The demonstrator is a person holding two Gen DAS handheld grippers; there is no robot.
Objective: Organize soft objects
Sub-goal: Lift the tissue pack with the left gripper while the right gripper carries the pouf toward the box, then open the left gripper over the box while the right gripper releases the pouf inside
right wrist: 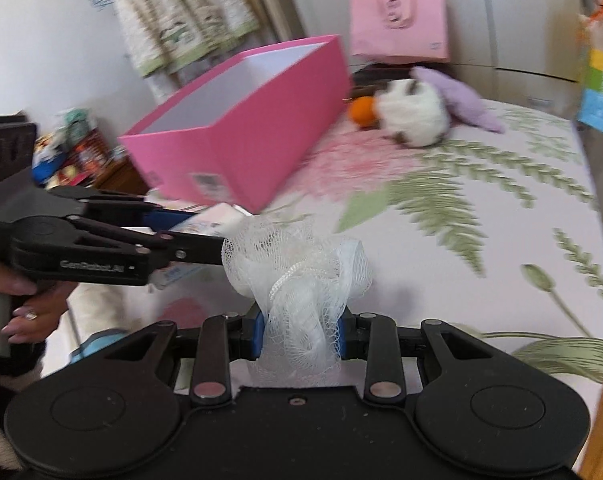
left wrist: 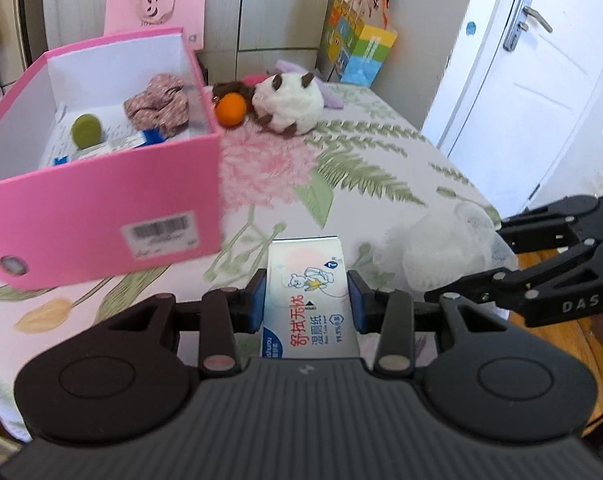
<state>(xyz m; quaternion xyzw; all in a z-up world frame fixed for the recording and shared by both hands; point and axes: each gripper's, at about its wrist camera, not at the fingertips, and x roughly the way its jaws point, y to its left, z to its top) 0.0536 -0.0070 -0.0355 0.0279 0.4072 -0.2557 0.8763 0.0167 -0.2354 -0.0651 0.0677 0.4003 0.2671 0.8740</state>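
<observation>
My left gripper (left wrist: 307, 300) is shut on a pack of wet wipes (left wrist: 306, 268), held above the floral bedspread (left wrist: 361, 168). An open pink box (left wrist: 101, 204) stands just ahead on the left. It holds a floral fabric piece (left wrist: 157, 106) and a green round item (left wrist: 86, 130). My right gripper (right wrist: 301, 336) is shut on a white mesh bath puff (right wrist: 297, 264). In the right wrist view the left gripper (right wrist: 211, 234) sits at the left beside the pink box (right wrist: 241, 140). A white plush toy (left wrist: 289, 106), an orange ball (left wrist: 230, 109) and a purple plush (right wrist: 461, 100) lie behind the box.
A pink paper bag (left wrist: 155, 6) and a colourful gift bag (left wrist: 357, 48) lean on the wardrobe at the bed's far end. A white door (left wrist: 541, 80) stands to the right. Wooden floor (left wrist: 573, 344) shows past the bed edge. A person's hand (right wrist: 25, 316) grips the left tool.
</observation>
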